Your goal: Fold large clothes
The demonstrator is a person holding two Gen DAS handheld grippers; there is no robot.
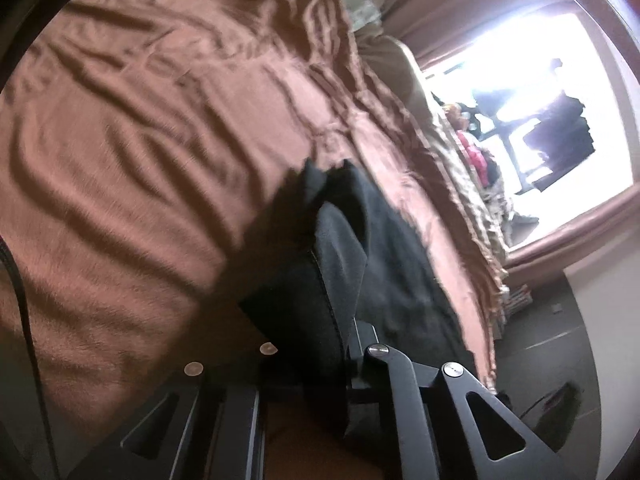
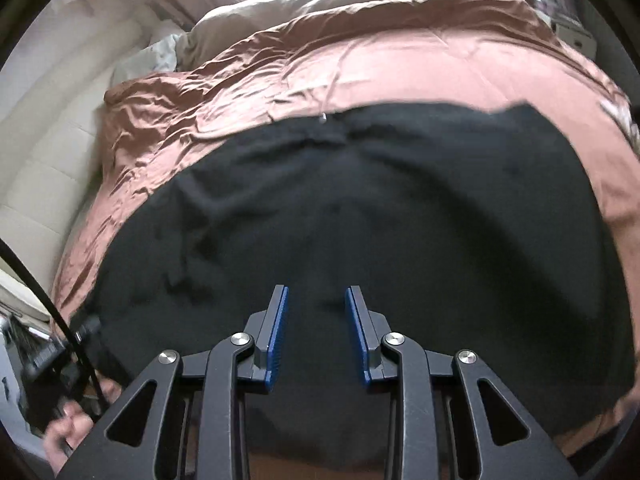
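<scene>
A large black garment (image 2: 360, 200) lies spread across a brown bedspread (image 2: 360, 60). My right gripper (image 2: 316, 300) hovers over its near part, open, its blue pads (image 2: 276, 336) apart with nothing pinched between them. In the left wrist view a bunched fold of the black garment (image 1: 384, 248) rises off the brown bedspread (image 1: 160, 120) into my left gripper (image 1: 332, 320), which is shut on it. The cloth hides the left fingertips. At the lower left of the right wrist view, a hand (image 2: 64, 432) grips a dark device with a cable.
A beige duvet (image 2: 320, 8) and pillows lie at the far end of the bed. A cream padded wall (image 2: 48, 140) runs along one side. A bright window (image 1: 540, 100) and dark floor (image 1: 560, 340) lie beyond the bed's fringed edge. A black cable (image 1: 20, 300) hangs nearby.
</scene>
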